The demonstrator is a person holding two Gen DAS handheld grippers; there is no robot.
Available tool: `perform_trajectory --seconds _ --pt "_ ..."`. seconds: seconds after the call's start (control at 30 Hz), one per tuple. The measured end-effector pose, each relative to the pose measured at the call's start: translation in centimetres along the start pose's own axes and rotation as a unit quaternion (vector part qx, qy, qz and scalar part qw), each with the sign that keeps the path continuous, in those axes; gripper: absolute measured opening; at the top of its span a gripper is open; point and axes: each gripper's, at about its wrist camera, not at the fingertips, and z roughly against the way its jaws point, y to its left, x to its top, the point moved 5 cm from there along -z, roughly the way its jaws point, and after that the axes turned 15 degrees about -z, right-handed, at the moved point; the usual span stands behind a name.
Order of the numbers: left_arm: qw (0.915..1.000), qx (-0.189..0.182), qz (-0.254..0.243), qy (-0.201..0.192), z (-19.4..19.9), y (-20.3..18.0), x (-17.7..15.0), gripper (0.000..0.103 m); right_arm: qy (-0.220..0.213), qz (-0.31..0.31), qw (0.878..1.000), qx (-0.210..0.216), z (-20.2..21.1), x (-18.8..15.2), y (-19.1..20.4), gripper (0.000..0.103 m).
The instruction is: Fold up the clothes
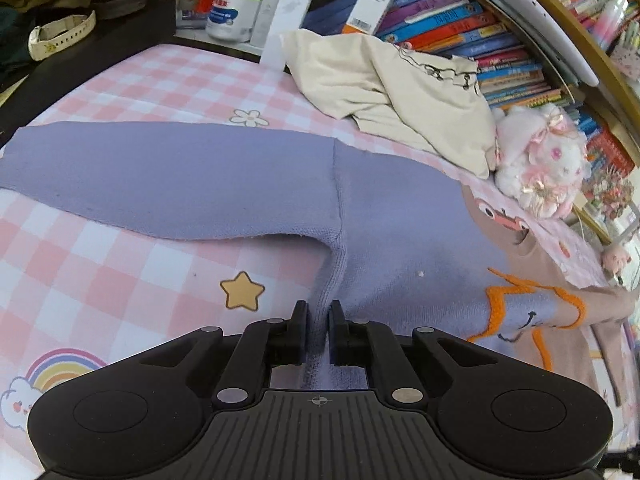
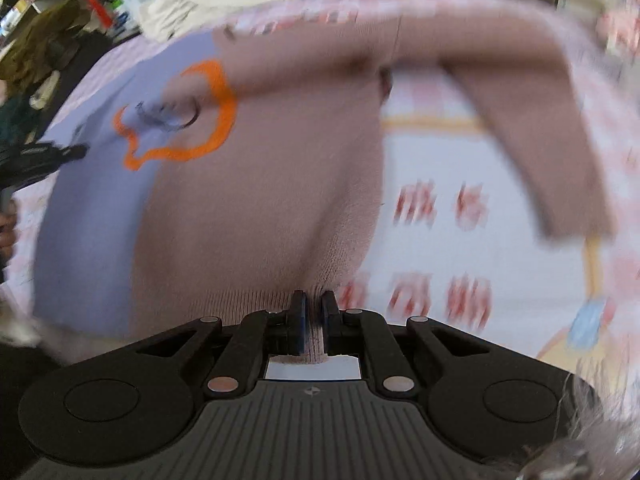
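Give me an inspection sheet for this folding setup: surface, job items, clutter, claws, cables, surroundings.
Surface: pink checked sheet with star and rainbow prints.
Job's things: sweater, half lilac, half brown, lying flat, lilac sleeve spread out; cream garment crumpled at the far edge.
Clutter: plush toy beside the cream garment; watch on the dark ledge.
Claws: left claw shut on the sweater's lilac side; right claw shut on its brown hem.
Cables: nothing seen.
Surroundings: books stacked behind; white tub; right view blurred.
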Motion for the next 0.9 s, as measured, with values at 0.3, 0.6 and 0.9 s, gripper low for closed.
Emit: perform_trajectory --seconds 0.3,0.6,0.9 --pt "0.9992 0.001 -0.037 0.013 0.2 -0.7 -0.2 0.009 -0.079 -0.003 0.996 -0.049 2.0 2.2 -1.9 0.005" --pt "0.9964 -0.004 -0.08 0.029 0.4 -1.8 -0.5 0.012 0.067 -0.051 0.995 0.05 1.3 -3.6 -2.1 0.021" --pt "0.9915 -0.033 -0.119 0.039 1.7 -3.8 -2.0 0.004 -0.014 -0.081 0.997 0.009 -0.9 -0.4 -2.1 0.021"
